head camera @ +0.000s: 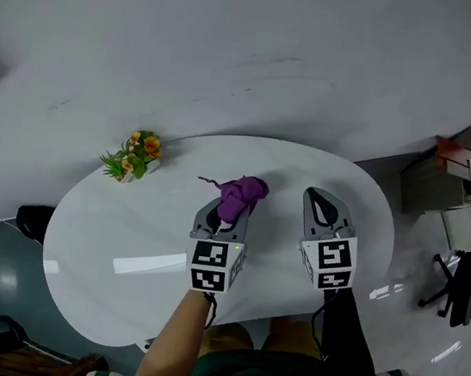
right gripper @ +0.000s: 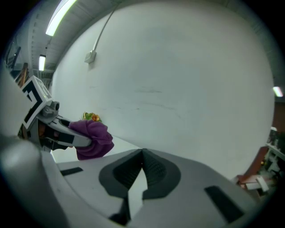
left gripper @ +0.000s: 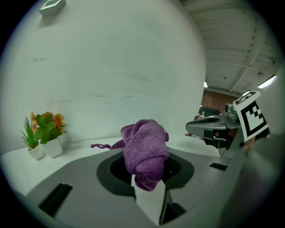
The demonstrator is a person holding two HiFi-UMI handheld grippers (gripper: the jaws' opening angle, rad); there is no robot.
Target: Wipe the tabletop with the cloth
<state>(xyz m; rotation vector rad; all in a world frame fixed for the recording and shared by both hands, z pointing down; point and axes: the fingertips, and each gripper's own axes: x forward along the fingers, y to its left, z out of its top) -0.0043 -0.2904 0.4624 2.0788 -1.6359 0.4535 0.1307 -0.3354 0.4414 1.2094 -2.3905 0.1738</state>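
A bunched purple cloth (head camera: 243, 196) is pinched in my left gripper (head camera: 231, 210), which is shut on it over the middle of the white oval table (head camera: 124, 237). In the left gripper view the cloth (left gripper: 144, 149) bulges up out of the jaws, with a thin tail trailing left. My left gripper (left gripper: 149, 180) points toward the wall. My right gripper (head camera: 321, 199) hovers just to the right of it, shut, with nothing in it. Seen from the right gripper view, its jaws (right gripper: 142, 156) meet at the tips, and the cloth (right gripper: 93, 139) hangs at the left.
A small potted plant (head camera: 136, 156) with orange flowers stands at the table's far left edge, next to the white wall. A black office chair (head camera: 465, 285) and a box (head camera: 447, 169) stand on the floor to the right. A dark bag (head camera: 35, 220) lies at the left.
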